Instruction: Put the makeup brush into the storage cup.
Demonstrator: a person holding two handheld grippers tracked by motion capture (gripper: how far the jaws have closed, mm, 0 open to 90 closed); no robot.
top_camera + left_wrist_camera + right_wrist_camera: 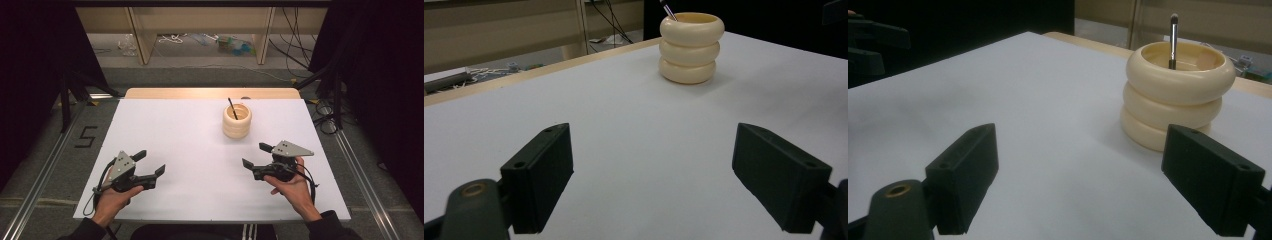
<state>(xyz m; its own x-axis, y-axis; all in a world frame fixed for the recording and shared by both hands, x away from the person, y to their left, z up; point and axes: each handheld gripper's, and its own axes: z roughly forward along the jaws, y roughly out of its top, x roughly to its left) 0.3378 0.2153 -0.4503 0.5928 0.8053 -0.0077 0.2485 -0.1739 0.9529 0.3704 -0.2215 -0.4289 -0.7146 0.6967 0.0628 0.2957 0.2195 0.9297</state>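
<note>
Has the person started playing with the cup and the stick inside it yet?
Not yet. Nothing looks done: the thin brush stands inside the cream ringed holder. In hand is nothing: the left gripper and right gripper are both open, apart from the holder, above the white table. Probably everything remains, starting with reaching toward the holder.

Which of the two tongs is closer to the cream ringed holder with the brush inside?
The right tongs. They lie just in front and right of the cream holder, while the left tongs are far across the white table.
</note>
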